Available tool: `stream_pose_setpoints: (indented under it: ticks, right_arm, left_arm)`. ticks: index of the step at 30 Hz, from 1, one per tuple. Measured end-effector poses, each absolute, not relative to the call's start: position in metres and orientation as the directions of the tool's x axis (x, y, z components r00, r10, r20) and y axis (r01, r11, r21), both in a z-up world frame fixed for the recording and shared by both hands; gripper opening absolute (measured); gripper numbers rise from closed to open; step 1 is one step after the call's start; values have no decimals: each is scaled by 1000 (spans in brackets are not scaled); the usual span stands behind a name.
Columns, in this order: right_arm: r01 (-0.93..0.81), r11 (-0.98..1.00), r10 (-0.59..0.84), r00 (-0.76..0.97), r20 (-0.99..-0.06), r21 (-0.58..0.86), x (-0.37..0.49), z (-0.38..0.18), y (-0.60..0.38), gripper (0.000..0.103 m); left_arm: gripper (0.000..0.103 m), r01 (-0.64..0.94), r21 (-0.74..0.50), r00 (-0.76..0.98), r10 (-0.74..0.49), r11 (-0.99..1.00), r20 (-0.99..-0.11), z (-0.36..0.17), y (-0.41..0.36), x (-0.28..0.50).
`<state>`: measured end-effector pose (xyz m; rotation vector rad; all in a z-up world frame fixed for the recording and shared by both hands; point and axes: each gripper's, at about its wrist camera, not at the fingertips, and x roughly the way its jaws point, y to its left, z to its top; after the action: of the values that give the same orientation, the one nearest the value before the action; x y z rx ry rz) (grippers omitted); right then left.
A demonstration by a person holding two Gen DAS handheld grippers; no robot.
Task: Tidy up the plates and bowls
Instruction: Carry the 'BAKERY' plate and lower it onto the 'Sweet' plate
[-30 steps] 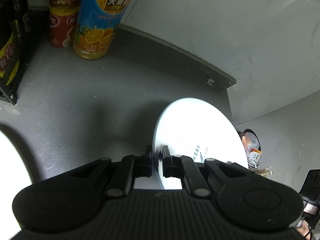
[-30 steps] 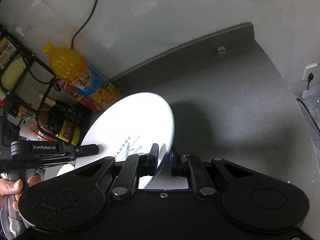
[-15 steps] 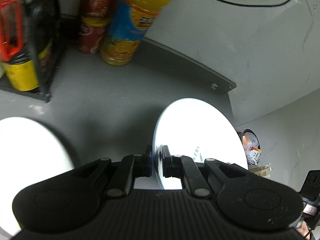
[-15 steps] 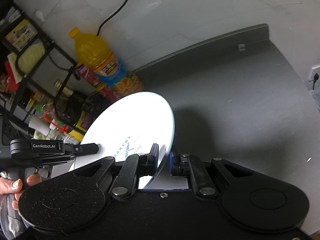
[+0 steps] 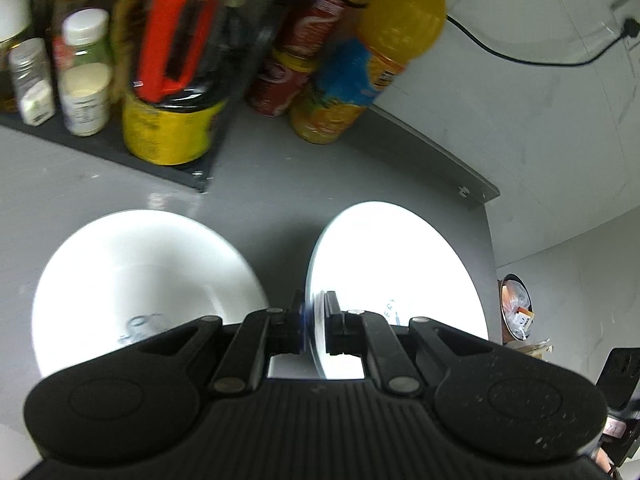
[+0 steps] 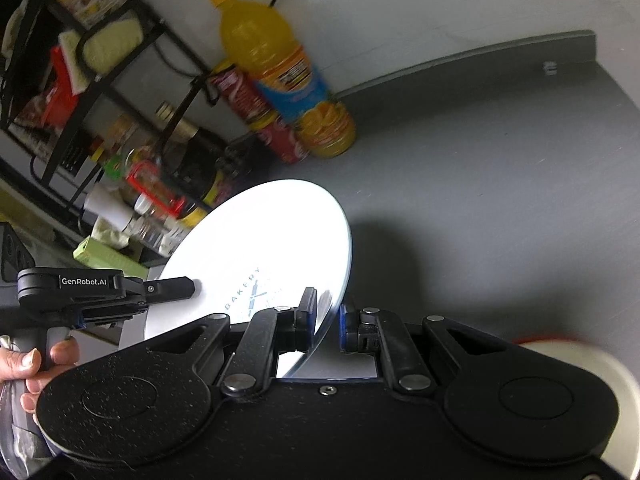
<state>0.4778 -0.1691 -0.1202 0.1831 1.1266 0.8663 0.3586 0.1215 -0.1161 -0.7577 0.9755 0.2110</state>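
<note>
You have the plate (image 5: 400, 276) pinched at opposite rim edges, left gripper (image 5: 314, 322) and right gripper (image 6: 326, 322) both closed on it, above the surface (image 6: 500, 168). It looks stiff, glossy, breakable: grip the rim firmly.

Two white plates show in the left wrist view. One plate (image 5: 396, 264) stands on edge between the jaws of the left gripper (image 5: 314, 322); the second plate (image 5: 136, 280) lies flat on the grey counter (image 5: 280, 184), left of those jaws. One orange juice bottle (image 5: 368, 64) stands ahead of the jaws, with two red cans (image 5: 280, 84) stacked beside it. Two white-capped jars (image 5: 84, 76) sit far ahead to the left. Two grippers appear in the right wrist view: the right gripper (image 6: 324, 320) and the left one (image 6: 188, 286).
</note>
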Motion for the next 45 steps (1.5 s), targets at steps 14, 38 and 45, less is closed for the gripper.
stream_pose_setpoints:
  ticks: [14, 38, 45]
  right_arm:
    - [-541, 659, 670, 106, -735, 523, 432, -129, -128, 11]
    - [-604, 673, 567, 50, -822, 427, 393, -160, -61, 11]
    - [-614, 689, 530, 62, -846, 386, 389, -165, -54, 11]
  left_arm:
    - [6, -539, -484, 546, -152, 689, -824, -134, 154, 301]
    - [7, -641, -487, 493, -168, 594, -854, -200, 205, 254]
    - [10, -654, -460, 461, -166, 601, -872, -214, 207, 259]
